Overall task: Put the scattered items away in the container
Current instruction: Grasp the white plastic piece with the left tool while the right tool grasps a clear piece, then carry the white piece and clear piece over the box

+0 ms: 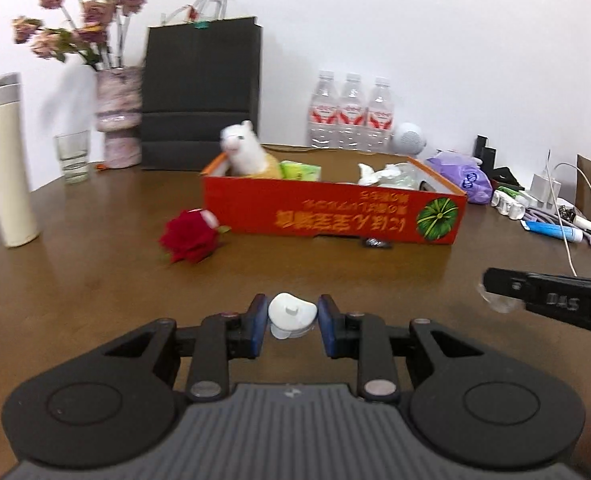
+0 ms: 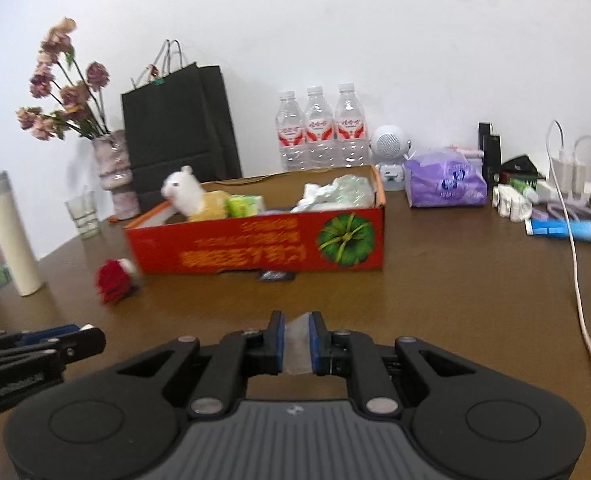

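Left gripper [image 1: 291,322] pinched a small white rounded plastic piece [image 1: 291,312]—light, stiff, slippery; right gripper [image 2: 297,344] clamped a clear thin film scrap [image 2: 297,340]. Red cardboard box [image 1: 335,216] lay at twelve o'clock.

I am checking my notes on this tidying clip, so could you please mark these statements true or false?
1. The left gripper holds a white piece. True.
2. The right gripper is empty. False: its fingers are shut on a clear piece.
3. The red rose lies in the box. False: it lies on the table beside the box.
4. A plush llama sits in the box. True.
5. Three bottles stand behind the box. True.
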{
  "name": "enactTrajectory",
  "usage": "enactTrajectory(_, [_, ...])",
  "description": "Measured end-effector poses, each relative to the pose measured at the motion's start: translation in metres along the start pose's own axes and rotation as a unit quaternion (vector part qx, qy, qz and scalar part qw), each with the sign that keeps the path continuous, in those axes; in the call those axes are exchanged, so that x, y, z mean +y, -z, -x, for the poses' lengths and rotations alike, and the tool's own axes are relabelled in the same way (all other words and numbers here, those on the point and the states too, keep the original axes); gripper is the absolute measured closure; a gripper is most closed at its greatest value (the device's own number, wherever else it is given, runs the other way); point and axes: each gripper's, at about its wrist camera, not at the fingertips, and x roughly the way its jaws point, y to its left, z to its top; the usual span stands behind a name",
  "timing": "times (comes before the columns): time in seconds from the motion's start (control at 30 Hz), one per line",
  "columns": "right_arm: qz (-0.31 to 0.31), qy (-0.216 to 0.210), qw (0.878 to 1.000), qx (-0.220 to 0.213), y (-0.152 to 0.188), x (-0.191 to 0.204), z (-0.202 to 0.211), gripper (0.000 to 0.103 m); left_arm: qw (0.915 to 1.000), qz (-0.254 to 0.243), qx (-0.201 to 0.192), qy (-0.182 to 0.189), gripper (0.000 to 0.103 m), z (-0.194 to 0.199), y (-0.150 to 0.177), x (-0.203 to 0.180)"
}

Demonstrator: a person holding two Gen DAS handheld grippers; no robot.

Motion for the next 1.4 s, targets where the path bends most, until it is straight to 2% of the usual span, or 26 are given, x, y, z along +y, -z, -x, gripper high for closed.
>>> enactTrajectory(0.17, [0.012,-0.007,1.000,-0.027,0.017,0.024,0.047,0.092,0.9998,0.010,-0.019,0.004,0.075,0.034,0.021,0.005])
enactTrajectory(0.3, [0.013,-0.001,0.998,-0.057,0.037,0.044,0.081,0.092,0.9973,0.015,-0.072,0.001,0.075,0.071,0.046,0.006])
enactTrajectory(0.57, [0.001,0.009,0.995,-0.097,0.090,0.061,0.132,0.092,0.9895,-0.006,-0.141,-0.033,0.075,0.131,0.089,0.003])
enactTrajectory(0.73, [-0.007,0.015,0.996,-0.093,0.108,0.062,0.149,0.091,0.9897,-0.005,-0.142,-0.022,0.075,0.145,0.101,-0.002])
enactTrajectory(0.97, [-0.005,0.012,0.994,-0.109,0.106,0.063,0.153,0.091,0.9884,-0.018,-0.150,-0.015,0.075,0.146,0.102,-0.011])
enactTrajectory(1.07, [-0.010,0.012,0.994,-0.105,0.100,0.060,0.146,0.091,0.9902,-0.006,-0.139,-0.013,0.075,0.136,0.089,-0.008])
enactTrajectory(1.17, [-0.014,0.013,0.995,-0.102,0.084,0.054,0.135,0.091,0.9890,0.002,-0.148,-0.003,0.075,0.119,0.059,-0.004])
enactTrajectory(1.3, [-0.017,0.006,0.993,-0.114,0.033,0.041,0.107,0.091,0.9851,0.010,-0.171,0.016,0.075,0.081,-0.003,0.000])
enactTrajectory(1.4, [-0.005,-0.008,0.992,-0.129,-0.015,0.030,0.075,0.091,0.9851,0.021,-0.168,0.029,0.075,0.038,-0.058,0.001])
